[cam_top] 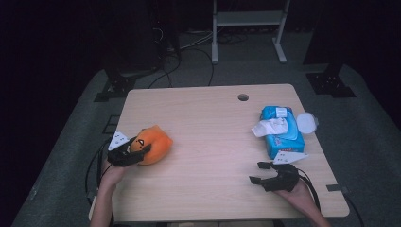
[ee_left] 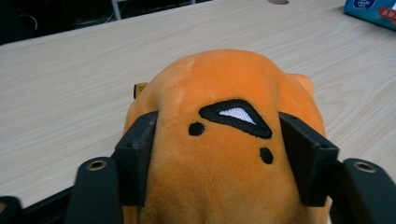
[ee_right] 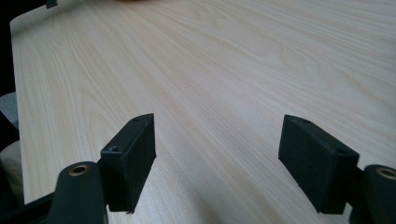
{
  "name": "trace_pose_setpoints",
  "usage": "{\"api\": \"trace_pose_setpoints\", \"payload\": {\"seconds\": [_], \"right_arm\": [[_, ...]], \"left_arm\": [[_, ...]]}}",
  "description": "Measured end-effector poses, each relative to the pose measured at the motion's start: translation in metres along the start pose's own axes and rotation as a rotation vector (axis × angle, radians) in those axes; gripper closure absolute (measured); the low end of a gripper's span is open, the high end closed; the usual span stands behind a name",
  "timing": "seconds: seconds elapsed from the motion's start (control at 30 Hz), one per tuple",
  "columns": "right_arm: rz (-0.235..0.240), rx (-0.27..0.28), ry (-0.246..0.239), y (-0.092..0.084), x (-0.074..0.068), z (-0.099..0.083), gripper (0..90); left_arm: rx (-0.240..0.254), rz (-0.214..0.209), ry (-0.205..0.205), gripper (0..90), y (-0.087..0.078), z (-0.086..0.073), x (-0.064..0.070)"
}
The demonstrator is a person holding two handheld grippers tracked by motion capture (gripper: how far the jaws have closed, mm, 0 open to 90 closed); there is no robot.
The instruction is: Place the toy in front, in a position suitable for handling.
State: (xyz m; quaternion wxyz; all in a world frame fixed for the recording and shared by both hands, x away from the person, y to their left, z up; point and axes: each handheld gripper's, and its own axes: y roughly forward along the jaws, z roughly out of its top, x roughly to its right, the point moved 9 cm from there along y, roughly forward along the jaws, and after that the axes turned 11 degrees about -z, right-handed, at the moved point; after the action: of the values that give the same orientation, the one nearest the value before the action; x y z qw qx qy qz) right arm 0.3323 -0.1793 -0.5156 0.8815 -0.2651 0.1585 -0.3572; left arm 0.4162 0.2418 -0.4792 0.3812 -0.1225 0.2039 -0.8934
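An orange plush toy (cam_top: 155,143) with a stitched black-and-white face lies at the left side of the wooden table (cam_top: 213,118). My left gripper (cam_top: 137,152) is shut on it. In the left gripper view the two black pads (ee_left: 140,154) press into the sides of the plush toy (ee_left: 224,88), which bulges between them. My right gripper (cam_top: 256,172) rests low near the table's front right, held by a hand. Its jaws stand wide apart over bare wood, and the right gripper (ee_right: 219,154) has nothing between its pads.
A blue pack of wet wipes (cam_top: 282,135) lies at the right, with a white wipe pulled out on top and a round white lid (cam_top: 306,122) beside it. A cable hole (cam_top: 243,97) sits near the far edge. Dark floor and stands surround the table.
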Motion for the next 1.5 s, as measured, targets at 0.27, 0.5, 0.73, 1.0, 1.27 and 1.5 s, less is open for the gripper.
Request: {"api": "trace_pose_setpoints", "payload": {"seconds": [0.27, 0.5, 0.73, 1.0, 1.27, 1.5], "right_arm": [[0.001, 0.004, 0.004, 0.0, 0.001, 0.0, 26.2], [-0.003, 0.004, 0.003, 0.0, 0.002, 0.0, 26.4], [-0.006, 0.001, 0.01, 0.001, 0.004, -0.001, 26.4], [-0.01, 0.003, 0.008, 0.0, 0.004, 0.0, 26.6], [-0.032, 0.001, 0.003, -0.001, 0.007, 0.0, 27.1], [-0.054, 0.014, 0.006, -0.007, 0.011, 0.002, 28.0]], "left_arm": [[0.069, -0.01, -0.022, 42.0, -0.003, 0.009, 0.001], [0.157, -0.016, -0.057, 42.1, -0.014, 0.023, 0.002], [0.2, -0.058, -0.02, 42.0, -0.012, 0.044, 0.024], [0.198, -0.118, 0.034, 42.0, 0.0, 0.059, 0.056], [0.189, -0.203, 0.079, 42.0, 0.015, 0.069, 0.094], [0.176, -0.295, 0.112, 42.0, 0.033, 0.072, 0.132]]}}
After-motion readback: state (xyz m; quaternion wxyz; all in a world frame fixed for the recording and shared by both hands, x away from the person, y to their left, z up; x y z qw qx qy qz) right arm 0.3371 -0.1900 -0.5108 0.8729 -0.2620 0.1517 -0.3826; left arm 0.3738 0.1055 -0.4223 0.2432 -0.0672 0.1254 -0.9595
